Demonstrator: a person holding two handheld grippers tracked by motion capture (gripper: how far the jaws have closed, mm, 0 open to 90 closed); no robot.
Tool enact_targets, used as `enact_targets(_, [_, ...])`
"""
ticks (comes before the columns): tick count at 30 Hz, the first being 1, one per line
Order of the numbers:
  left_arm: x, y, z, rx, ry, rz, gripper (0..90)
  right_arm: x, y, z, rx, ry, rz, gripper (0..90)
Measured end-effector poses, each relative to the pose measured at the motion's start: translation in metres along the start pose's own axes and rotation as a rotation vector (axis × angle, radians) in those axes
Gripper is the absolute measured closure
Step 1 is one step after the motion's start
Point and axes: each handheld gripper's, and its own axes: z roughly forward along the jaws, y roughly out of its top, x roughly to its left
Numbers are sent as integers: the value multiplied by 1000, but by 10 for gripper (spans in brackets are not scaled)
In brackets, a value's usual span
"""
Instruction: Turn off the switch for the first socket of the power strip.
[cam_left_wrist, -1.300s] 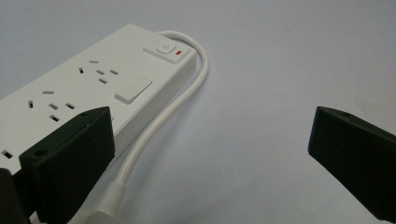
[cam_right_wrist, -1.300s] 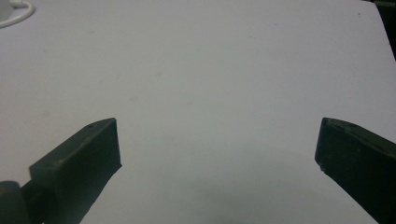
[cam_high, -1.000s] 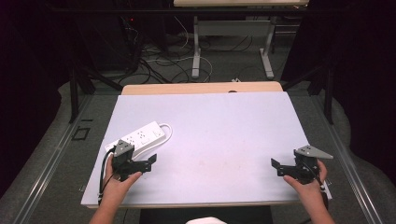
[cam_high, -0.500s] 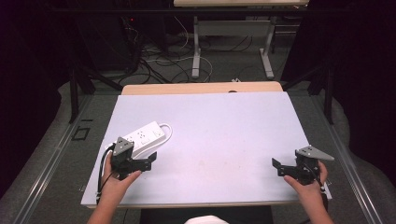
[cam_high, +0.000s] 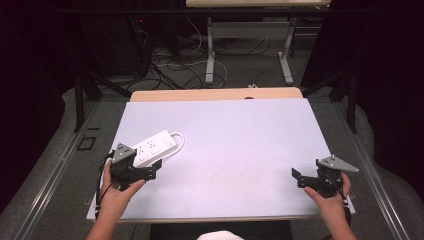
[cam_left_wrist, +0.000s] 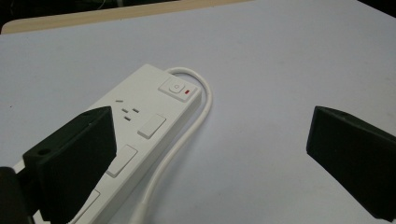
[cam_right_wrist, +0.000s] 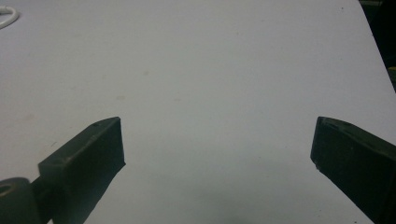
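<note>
**A:** What fills the scene?

**B:** A white table (cam_high: 240, 145) — a bare sheet, the largest thing in the high view, with dark floor and loose cables beyond its 12 o'clock edge.

**A:** And on it?

**B:** A white power strip (cam_high: 155, 146), lying flat toward 9 o'clock of the table, its long body running diagonally. Its white cord (cam_left_wrist: 196, 116) curls round the switch end, where a small red light shows beside the rocker switch.

**A:** The grippers?

**B:** The left gripper (cam_high: 152, 170) sits at about 8 o'clock on the table, just beside the strip's near end, jaws wide apart and holding nothing. In the left gripper view one jaw overlaps the strip's near end; whether it touches, I cannot tell.

**A:** The other one?

**B:** The right gripper (cam_high: 298, 177) is at about 4 o'clock, well apart from the strip — jaws spread, nothing but bare tabletop between them.
</note>
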Motion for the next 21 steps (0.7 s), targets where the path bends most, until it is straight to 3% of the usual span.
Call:
enact_targets(2, [2,0,-1,6,-14,-20,15,0,0,0,-1,-3,-11,23])
enact_targets(10, [10,7,-7,33,-2,-17,15,2,-1,1,9,10,-13,23])
enact_targets(12, [12,9,-8,43,1,0,15,1,-1,2,10,7,-34,23])
enact_targets(20, [15,16,-6,90,-23,-25,15,6,-2,1,35,15,-49,16])
enact_targets(21, [15,17,-6,98,-23,-25,14,7,-2,2,18,19,-46,16])
